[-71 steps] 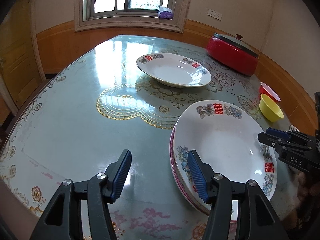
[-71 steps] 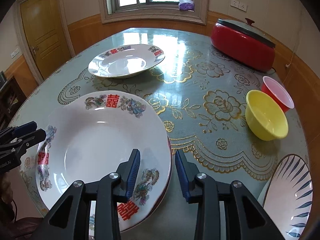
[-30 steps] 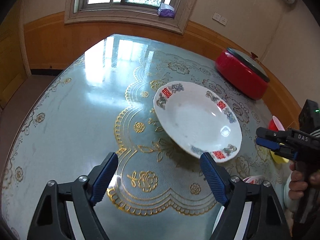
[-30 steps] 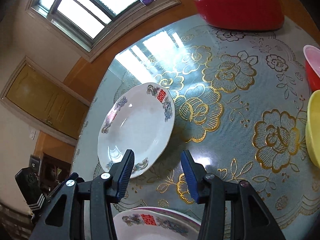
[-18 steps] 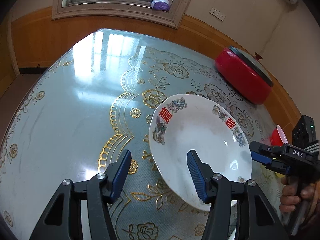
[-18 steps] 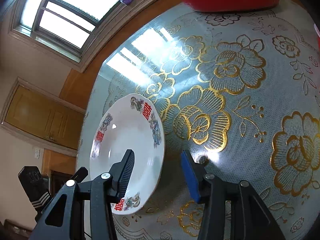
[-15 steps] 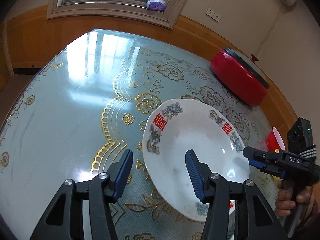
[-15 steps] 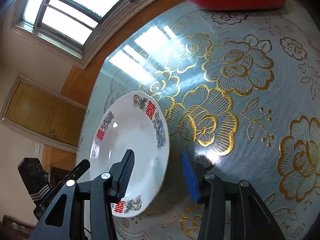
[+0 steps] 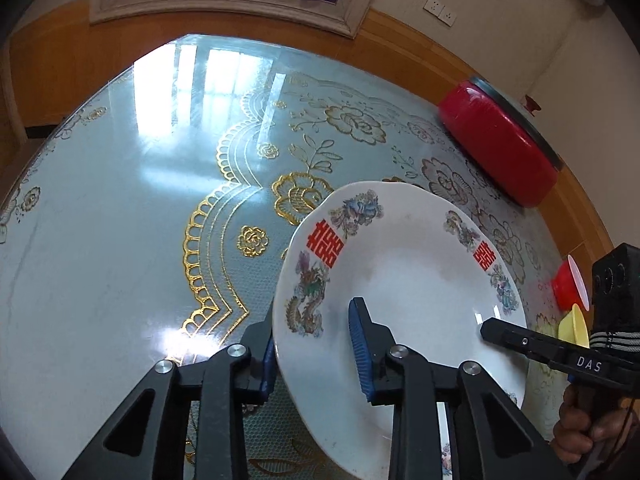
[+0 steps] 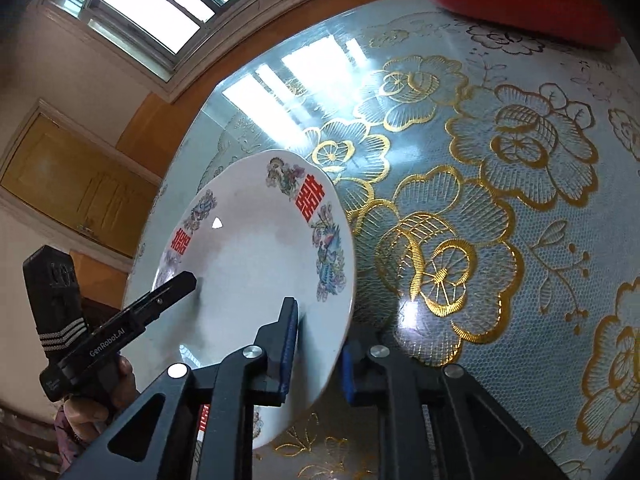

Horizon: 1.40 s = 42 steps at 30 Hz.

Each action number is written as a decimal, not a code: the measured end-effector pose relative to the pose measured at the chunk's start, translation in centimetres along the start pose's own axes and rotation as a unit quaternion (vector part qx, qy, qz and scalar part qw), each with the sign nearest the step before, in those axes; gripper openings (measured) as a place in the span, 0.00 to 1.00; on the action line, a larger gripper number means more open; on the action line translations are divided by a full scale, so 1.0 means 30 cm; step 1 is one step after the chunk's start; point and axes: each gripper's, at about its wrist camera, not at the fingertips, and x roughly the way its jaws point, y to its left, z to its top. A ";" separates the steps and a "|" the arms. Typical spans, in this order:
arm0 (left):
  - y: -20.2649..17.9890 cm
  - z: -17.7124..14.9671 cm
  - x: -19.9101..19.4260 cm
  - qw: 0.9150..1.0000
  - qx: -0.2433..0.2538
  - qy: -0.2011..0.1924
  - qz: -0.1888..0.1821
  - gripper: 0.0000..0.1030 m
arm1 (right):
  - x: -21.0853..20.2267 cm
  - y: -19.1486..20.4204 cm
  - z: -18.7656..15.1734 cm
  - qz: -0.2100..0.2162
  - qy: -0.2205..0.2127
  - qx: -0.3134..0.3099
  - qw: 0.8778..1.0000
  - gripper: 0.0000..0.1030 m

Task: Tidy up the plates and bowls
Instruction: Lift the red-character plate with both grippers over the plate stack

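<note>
Each wrist camera looks close along its fingers from opposite rims of the plate (image 9: 420, 280) (image 10: 256, 256), both facing the table's (image 9: 120, 200) (image 10: 500, 200) window edge.

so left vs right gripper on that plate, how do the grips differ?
The left gripper straddles the white plate's near-left rim; the right gripper straddles the opposite rim. The left's inner pad sits further onto the plate face; the right's stays near the edge. Both have closed on the rim, one finger inside, one underneath.

Glossy floral table (image 9: 120, 208) bears red pot (image 9: 500, 148), seemingly bowls (image 9: 570, 284).
</note>
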 end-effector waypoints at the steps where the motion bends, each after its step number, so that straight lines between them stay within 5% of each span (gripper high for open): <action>1: -0.004 -0.004 -0.002 1.000 0.003 0.000 0.005 0.29 | -0.003 -0.008 -0.013 0.001 0.000 -0.001 1.000 0.18; 20: -0.063 -0.188 -0.113 0.999 0.034 -0.009 0.000 0.27 | -0.011 0.025 -0.049 -0.016 0.024 -0.038 0.999 0.20; 31: -0.032 -0.140 -0.094 1.000 0.014 -0.013 0.004 0.27 | -0.025 -0.007 -0.053 -0.004 0.027 -0.032 0.999 0.20; 42: -0.078 -0.181 -0.134 0.998 0.045 -0.029 -0.013 0.24 | -0.063 0.024 -0.074 -0.031 0.016 -0.081 0.996 0.22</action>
